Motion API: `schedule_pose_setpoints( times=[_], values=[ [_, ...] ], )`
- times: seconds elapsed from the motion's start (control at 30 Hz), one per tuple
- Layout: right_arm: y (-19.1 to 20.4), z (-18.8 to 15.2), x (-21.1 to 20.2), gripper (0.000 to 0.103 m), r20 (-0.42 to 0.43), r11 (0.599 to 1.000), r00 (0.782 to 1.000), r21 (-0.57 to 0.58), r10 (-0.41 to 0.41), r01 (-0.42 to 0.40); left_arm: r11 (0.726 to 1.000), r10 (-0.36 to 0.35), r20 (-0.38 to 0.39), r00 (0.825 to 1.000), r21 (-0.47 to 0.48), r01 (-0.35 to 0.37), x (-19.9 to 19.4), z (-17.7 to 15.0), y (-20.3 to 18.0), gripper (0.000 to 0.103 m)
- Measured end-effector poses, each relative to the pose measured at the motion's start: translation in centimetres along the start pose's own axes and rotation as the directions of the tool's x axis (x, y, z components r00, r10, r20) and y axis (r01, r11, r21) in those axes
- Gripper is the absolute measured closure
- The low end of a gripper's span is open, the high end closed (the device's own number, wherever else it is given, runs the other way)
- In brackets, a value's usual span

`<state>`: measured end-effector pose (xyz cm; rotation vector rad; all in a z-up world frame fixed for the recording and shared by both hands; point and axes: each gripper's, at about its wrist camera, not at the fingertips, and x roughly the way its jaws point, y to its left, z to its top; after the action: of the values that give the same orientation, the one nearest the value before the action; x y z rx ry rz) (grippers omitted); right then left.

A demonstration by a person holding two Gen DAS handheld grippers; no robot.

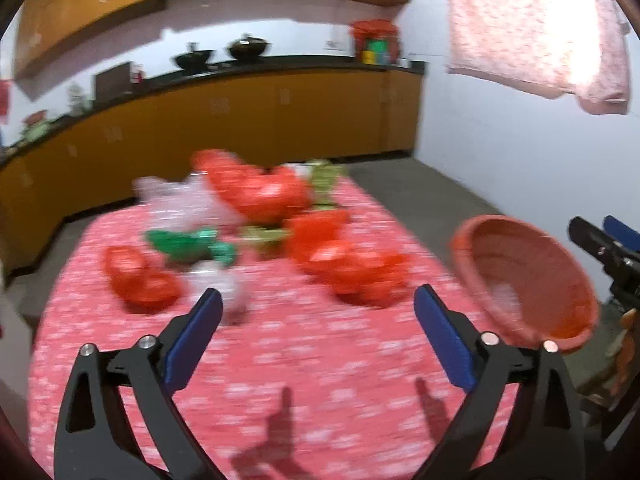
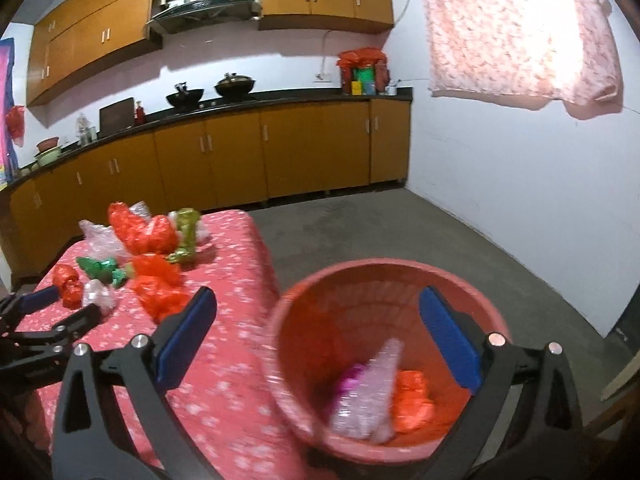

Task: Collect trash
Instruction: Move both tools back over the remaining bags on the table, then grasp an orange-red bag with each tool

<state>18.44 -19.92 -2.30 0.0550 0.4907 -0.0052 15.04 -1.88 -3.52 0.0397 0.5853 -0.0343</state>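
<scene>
Crumpled trash lies on a table with a red patterned cloth (image 1: 280,360): several red wrappers (image 1: 356,268), a green one (image 1: 184,244), a clear one (image 1: 224,284). A red basket (image 2: 384,280) sits off the table's right edge; it also shows in the left wrist view (image 1: 524,280). It holds a clear wrapper (image 2: 368,392), a pink one and a red one (image 2: 412,404). My left gripper (image 1: 316,304) is open and empty over the table, short of the trash. My right gripper (image 2: 316,304) is open and empty over the basket.
Kitchen counter with orange cabinets (image 2: 240,148) and woks runs along the far wall. A grey floor (image 2: 400,232) lies to the right of the table. A pink curtain (image 2: 520,28) hangs on the right wall. The left wrist view is motion-blurred.
</scene>
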Motion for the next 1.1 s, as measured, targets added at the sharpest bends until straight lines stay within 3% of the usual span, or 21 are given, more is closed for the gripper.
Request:
schedule_pose_setpoints(
  times=[0.17, 0.33, 0.63, 0.77, 0.9, 1.1],
  values=[
    [4.7, 0.1, 2.7, 0.004, -0.035, 0.998, 0.997, -0.02, 0.063, -0.064, 0.986, 0.152, -0.018, 0.988, -0.063, -0.153, 0.7, -0.9, 6.9, 0.004],
    [9.7, -0.1, 5.6, 0.004, -0.084, 0.989, 0.988, -0.072, 0.126, -0.132, 0.959, 0.241, -0.054, 0.969, -0.14, -0.246, 2.1, -1.7, 12.7, 0.003],
    [14.2, -0.4, 12.0, 0.005, -0.192, 0.979, 0.969, -0.095, 0.158, -0.179, 0.923, 0.281, -0.096, 0.955, -0.245, -0.296, 4.9, -0.9, 17.6, 0.003],
    [14.6, -0.5, 13.9, 0.013, -0.247, 0.974, 0.951, -0.076, 0.188, -0.212, 0.919, 0.26, -0.116, 0.959, -0.274, -0.283, 6.3, -0.4, 18.4, 0.003],
    [15.1, -0.4, 14.5, 0.017, -0.265, 0.968, 0.942, -0.083, 0.206, -0.235, 0.919, 0.253, -0.151, 0.956, -0.272, -0.286, 8.0, 0.1, 18.2, 0.003],
    [16.0, -0.6, 15.6, 0.022, -0.309, 0.964, 0.93, -0.108, 0.198, -0.242, 0.915, 0.269, -0.22, 0.938, -0.247, -0.32, 10.4, 0.3, 18.2, 0.003]
  ],
)
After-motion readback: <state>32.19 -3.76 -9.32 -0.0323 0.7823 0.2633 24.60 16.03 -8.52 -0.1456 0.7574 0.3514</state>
